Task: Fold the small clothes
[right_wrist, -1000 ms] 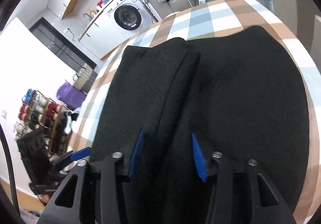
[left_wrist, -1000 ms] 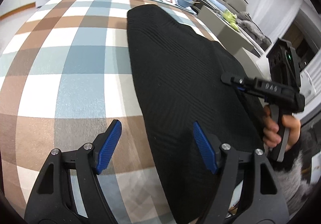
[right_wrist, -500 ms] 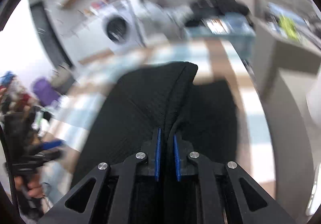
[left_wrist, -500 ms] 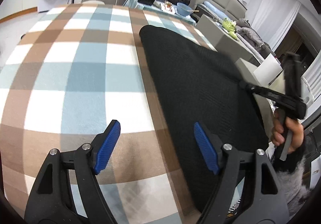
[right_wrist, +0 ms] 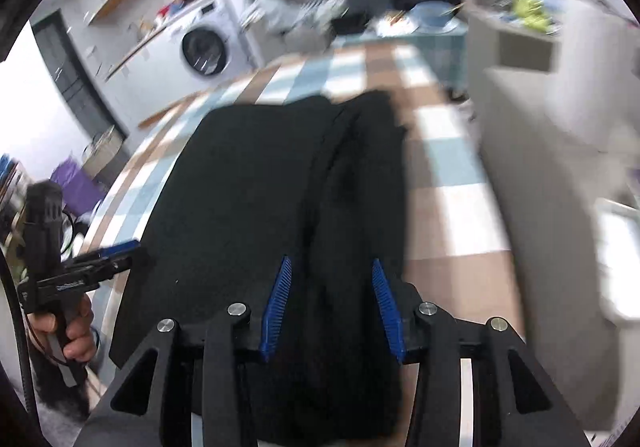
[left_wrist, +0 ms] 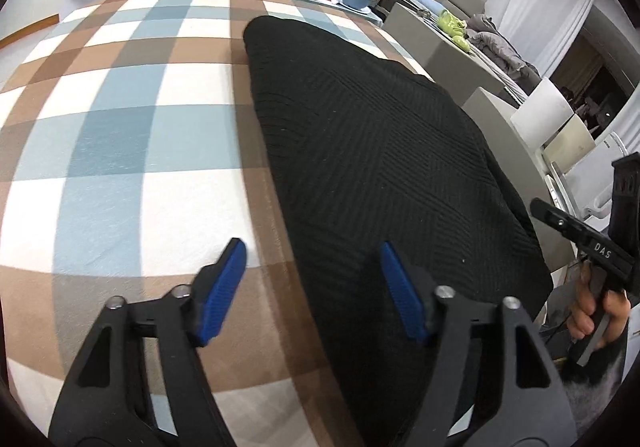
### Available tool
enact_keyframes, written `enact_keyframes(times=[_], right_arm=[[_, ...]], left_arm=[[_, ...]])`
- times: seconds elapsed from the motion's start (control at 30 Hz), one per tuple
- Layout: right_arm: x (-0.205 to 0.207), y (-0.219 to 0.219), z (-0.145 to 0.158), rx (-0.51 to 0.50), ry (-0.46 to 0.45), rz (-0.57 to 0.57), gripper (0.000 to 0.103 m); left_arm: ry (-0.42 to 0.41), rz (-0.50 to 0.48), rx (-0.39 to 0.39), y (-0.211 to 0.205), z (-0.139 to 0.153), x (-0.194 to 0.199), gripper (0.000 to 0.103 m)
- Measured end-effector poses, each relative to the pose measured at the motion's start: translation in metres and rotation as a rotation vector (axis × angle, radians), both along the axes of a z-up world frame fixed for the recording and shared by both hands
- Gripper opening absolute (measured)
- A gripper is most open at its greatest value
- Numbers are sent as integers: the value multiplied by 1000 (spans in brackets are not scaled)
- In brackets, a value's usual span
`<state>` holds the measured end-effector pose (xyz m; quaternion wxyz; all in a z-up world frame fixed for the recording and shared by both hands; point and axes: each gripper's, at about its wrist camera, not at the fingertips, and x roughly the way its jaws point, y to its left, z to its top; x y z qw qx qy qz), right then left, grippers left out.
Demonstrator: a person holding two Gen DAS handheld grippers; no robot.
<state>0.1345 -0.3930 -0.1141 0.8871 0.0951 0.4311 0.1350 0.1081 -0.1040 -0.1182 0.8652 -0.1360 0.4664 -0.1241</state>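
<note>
The black garment (left_wrist: 380, 167) is laid along the checked table's (left_wrist: 120, 135) right edge. The left gripper (left_wrist: 312, 287) is spread, closing, nothing pinched. The right gripper (right_wrist: 332, 307) is opening, fabric loose between its jaws.

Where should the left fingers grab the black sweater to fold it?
Probably the black sweater is best pinched at its long edge beside the checked cloth, coming in from that side. That edge lies flat and straight, right ahead of the closing left gripper.
</note>
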Motion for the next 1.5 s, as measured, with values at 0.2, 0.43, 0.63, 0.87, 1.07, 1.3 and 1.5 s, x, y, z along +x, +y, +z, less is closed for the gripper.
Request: enact_keyframes(times=[0.2,0.43,0.63,0.87,1.07,1.3,1.5], right_arm=[[9,-9,-22,21,72,-31,30],[6,33,-27,18,102,83,17],[-5,58,-22,32,105,178,18],[20,67,10,63,-20,176,36],[76,91,-28,88,104,211,38],[70,92,-1,193,-43,240,12],[74,76,-6,72,-18,129,14]], left_arm=[[-10,13,-31,-4,-3,8,15],[-32,71,-9,17,1,-3,8],[-22,95,-3,56,3,-27,9],[-79,157,-38,88,20,-37,17],[-66,214,-80,100,23,-39,41],[-74,205,-69,94,26,-42,43],[-79,184,-68,89,26,-40,44]])
